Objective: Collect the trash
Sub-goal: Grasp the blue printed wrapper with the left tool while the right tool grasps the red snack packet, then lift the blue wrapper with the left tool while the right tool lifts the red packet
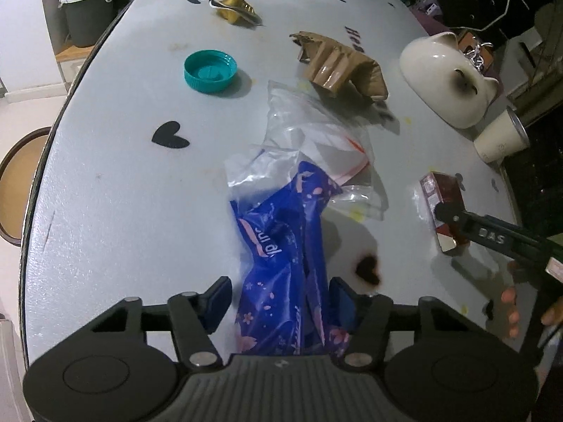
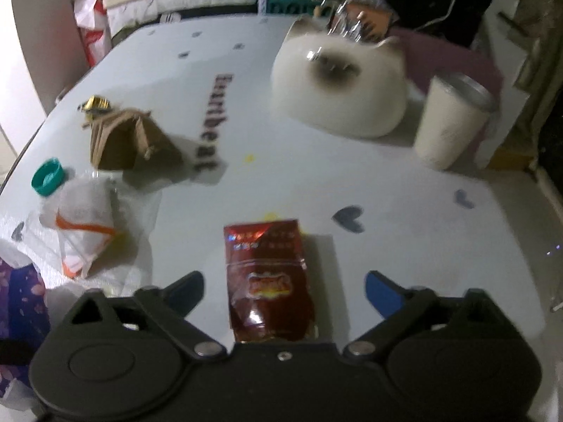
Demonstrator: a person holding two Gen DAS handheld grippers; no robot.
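Observation:
A crumpled blue wrapper [image 1: 285,256] with pink print lies on the white table [image 1: 123,193], between the fingers of my left gripper [image 1: 281,299], which is open around it. A clear zip bag [image 1: 316,140] lies just beyond it. A red cigarette pack [image 2: 269,277] lies between the fingers of my right gripper [image 2: 285,290], which is open around it. The pack [image 1: 441,200] and the right gripper's finger also show in the left wrist view. A teal cap [image 1: 210,70], a brown paper bag [image 1: 341,65] and a gold wrapper [image 1: 235,10] lie farther back.
A white cat-shaped ceramic piece [image 1: 450,77] and a cream cup [image 1: 501,137] stand at the table's right edge. A lined grey bin [image 1: 88,10] stands on the floor beyond the far left edge. A chair [image 1: 17,183] sits at the left.

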